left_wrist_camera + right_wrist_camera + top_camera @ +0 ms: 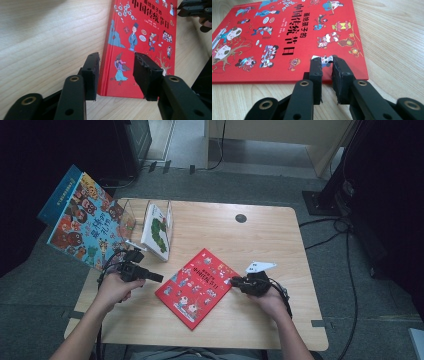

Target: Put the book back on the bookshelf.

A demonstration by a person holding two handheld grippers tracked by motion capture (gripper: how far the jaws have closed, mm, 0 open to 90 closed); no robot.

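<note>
Red picture book (196,288) lay flat near the table's (260,240) front edge, between the tongs. Left gripper (116,72), jaws half open, straddled one corner without pressing. Right gripper (327,75), jaws narrowly parted, sat at the opposite edge, holding nothing.

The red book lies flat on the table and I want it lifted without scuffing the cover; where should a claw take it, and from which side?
Grip the red book at a cover edge near a corner, coming in low and level from its outer side. It lies flat, so only the thin edges offer a hold.
</note>
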